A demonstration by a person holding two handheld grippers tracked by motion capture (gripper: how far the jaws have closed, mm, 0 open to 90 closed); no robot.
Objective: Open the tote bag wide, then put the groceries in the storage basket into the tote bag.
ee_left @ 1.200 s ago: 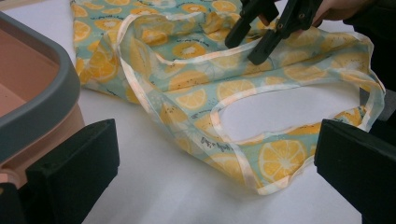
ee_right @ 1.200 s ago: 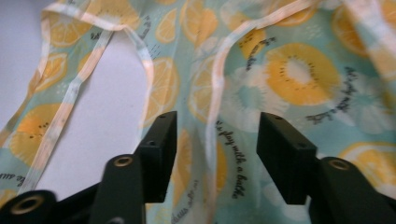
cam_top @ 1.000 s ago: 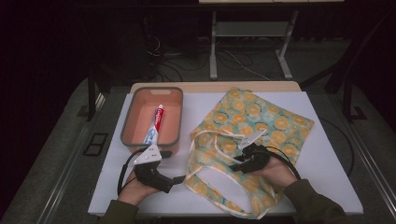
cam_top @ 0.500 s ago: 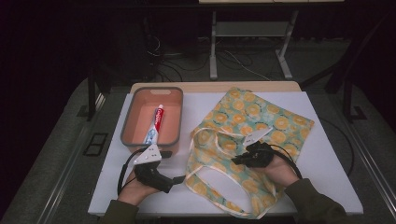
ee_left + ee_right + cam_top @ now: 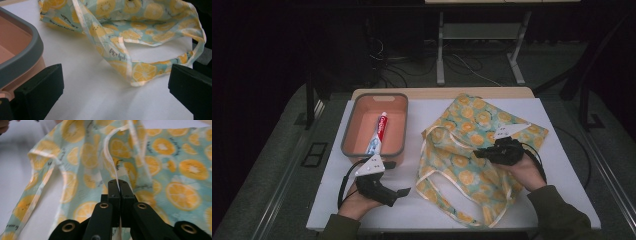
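The fabric bag [image 5: 477,150] with the lemon print lies crumpled on the right half of the white table [image 5: 562,165], its mouth and cream-edged straps toward the person. It looks thin, soft and light, so it should fold and drag rather than hold a shape; the bound rim or a strap is probably the surest place to take hold. At the left, the left gripper [image 5: 399,191] rests low near the table's front edge, jaws spread wide and holding nothing; its own view looks between them at a loose strap [image 5: 130,67]. Behind it sits the pink bin [image 5: 357,125] with a grey rim, and in it lies a single toothpaste tube [image 5: 378,134], lengthwise. Farther right, the right gripper [image 5: 120,185] has its jaws pressed together on a cream-trimmed fold of the bag near the mouth, lifting it slightly.
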